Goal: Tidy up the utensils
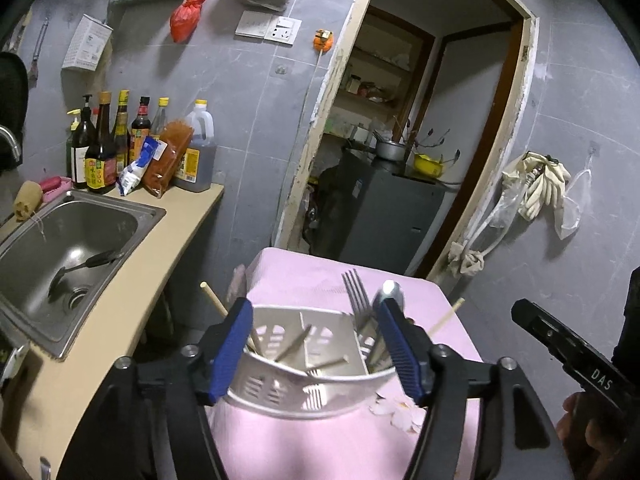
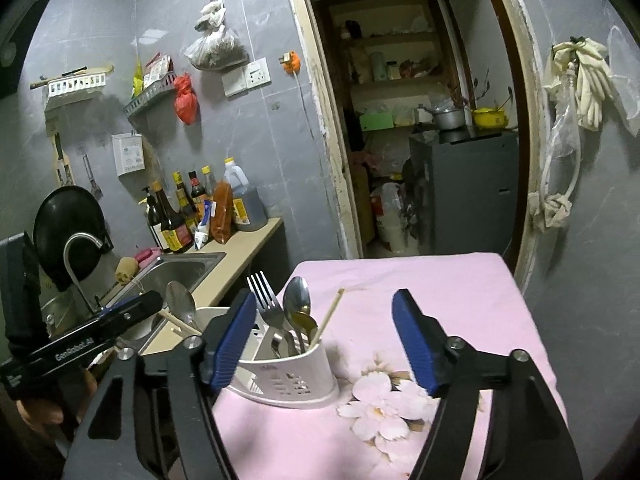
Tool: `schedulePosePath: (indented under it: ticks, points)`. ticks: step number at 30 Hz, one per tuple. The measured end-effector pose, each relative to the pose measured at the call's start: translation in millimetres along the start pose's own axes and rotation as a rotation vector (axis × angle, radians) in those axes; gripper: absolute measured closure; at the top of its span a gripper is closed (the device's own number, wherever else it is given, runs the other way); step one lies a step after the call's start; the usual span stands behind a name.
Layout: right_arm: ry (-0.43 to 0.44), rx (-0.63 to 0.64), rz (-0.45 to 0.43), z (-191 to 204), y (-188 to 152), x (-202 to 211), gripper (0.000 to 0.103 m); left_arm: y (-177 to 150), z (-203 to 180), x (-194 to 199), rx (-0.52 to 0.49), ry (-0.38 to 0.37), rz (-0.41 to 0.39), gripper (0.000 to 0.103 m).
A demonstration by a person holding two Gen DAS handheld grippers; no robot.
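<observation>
Around the white slotted plastic utensil holder [image 1: 304, 364], left gripper [image 1: 316, 344] spreads released; right gripper [image 2: 324, 340] beside it likewise released; sorting seems finished, withdrawal next.

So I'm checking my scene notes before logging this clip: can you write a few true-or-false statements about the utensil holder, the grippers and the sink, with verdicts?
1. The white slotted plastic utensil holder stands on the pink floral cloth. True.
2. The right gripper is clamped on the silver metal fork. False: its jaws are wide apart and empty; the fork stands in the holder.
3. The left gripper has its blue fingers on either side of the holder. True.
4. The steel sink holds nothing. False: a dark-handled ladle lies in it.
5. A pale wooden chopstick leans out of the holder. True.
</observation>
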State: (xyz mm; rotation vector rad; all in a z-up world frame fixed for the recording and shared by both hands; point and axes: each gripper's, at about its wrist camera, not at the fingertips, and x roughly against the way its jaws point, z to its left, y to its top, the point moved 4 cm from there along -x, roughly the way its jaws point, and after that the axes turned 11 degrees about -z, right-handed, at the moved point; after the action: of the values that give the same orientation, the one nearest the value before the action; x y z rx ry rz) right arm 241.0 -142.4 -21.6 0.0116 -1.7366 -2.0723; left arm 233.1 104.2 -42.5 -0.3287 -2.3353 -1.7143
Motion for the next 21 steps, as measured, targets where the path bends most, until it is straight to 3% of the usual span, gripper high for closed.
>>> schedulePosePath:
  ticks: [5, 8, 10, 15, 21]
  points:
    - [-0.025, 0.007, -0.009, -11, 3, 23, 0.022, -3, -12, 20, -0.008, 0.013, 0.003, 0.017]
    - [-0.044, 0.014, -0.016, -18, 4, 39, 0.011, -6, -18, 32, -0.015, 0.026, 0.003, 0.011]
    - [-0.053, 0.021, -0.019, -23, 5, 49, 0.010, -9, -23, 43, -0.026, 0.036, 0.004, 0.007]
    - [-0.088, 0.029, -0.019, -37, 3, 76, 0.002, -17, -34, 66, -0.043, 0.036, -0.002, 0.007]
    - [-0.115, 0.034, -0.018, -54, -3, 113, 0.002, -27, -46, 95, -0.057, 0.056, -0.011, 0.007]
